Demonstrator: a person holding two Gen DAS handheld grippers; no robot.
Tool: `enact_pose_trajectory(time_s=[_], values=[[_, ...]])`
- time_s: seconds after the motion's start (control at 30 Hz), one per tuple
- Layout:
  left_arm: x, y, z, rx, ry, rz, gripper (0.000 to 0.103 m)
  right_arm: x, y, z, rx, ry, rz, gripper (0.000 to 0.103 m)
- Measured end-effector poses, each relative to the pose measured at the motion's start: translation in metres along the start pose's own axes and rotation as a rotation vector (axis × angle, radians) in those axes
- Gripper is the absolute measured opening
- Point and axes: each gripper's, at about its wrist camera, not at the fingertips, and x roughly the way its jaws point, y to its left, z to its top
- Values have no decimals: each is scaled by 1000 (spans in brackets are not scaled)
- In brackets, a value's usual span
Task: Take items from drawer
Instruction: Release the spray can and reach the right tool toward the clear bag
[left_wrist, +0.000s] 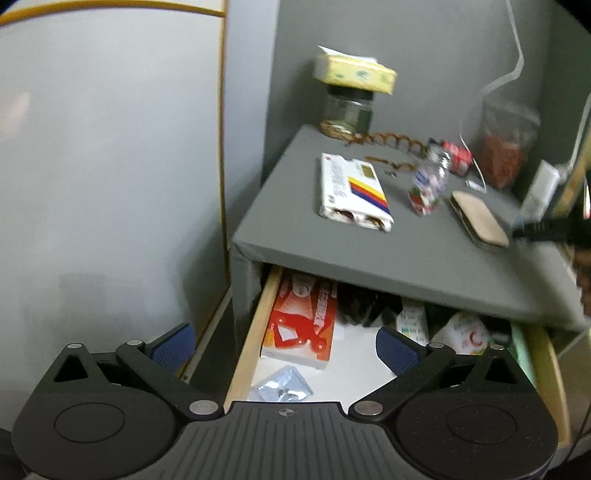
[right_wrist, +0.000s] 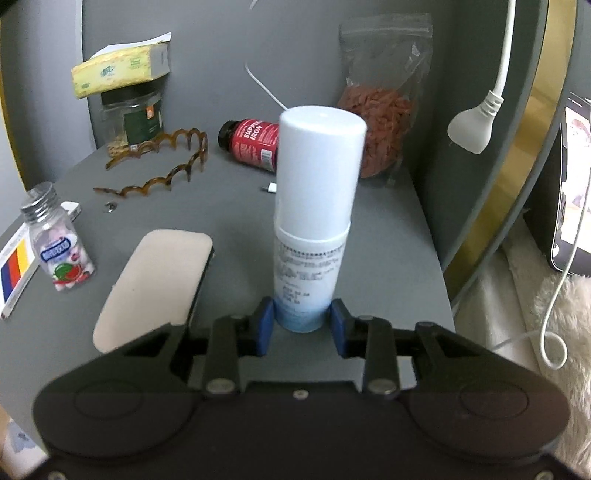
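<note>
A grey nightstand table is seen set into a corner of grey walls, its wood-sided drawer pulled open beneath the top. Above the drawer the left tool is held with its blue pads spread wide apart and nothing between them. Inside the drawer an orange and red flat box is laid along the left side, a clear blister pack lies near the front on the white drawer floor, and further packets are crowded toward the back and right, too blurred to be named.

On the table top the right tool is clamped on the base of a white cylindrical spray bottle with a tall white cap, which is kept upright at the front of the surface; whether its base touches the table cannot be told. Just to its left a beige oblong case is laid flat, and farther left a small clear candy bottle with a silver cap stands beside a white carton with red, yellow and blue stripes. Toward the back a brown wavy plastic headband, a red supplement bottle lying on its side, a clear jar with a black lid bearing a yellow tissue pack, and a clear pouch of reddish pieces are seen. A white cable with a plug hangs at the right wall
</note>
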Motion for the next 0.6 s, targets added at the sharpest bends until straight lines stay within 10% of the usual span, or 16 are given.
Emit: enact_pose_trajectory(time_s=[0.1, 0.27, 0.37, 0.6], values=[[-6, 11, 8, -41, -13, 102, 103, -33, -2, -7, 59, -28, 36, 58], [-12, 34, 18, -101, -18, 155, 103, -93, 25, -29, 176, 93, 361, 70], [-17, 56, 22, -185, -24, 148, 103, -103, 88, -50, 38, 231, 524, 70], [-32, 88, 31, -324, -79, 137, 103, -16, 211, -88, 229, 629, 468, 68]])
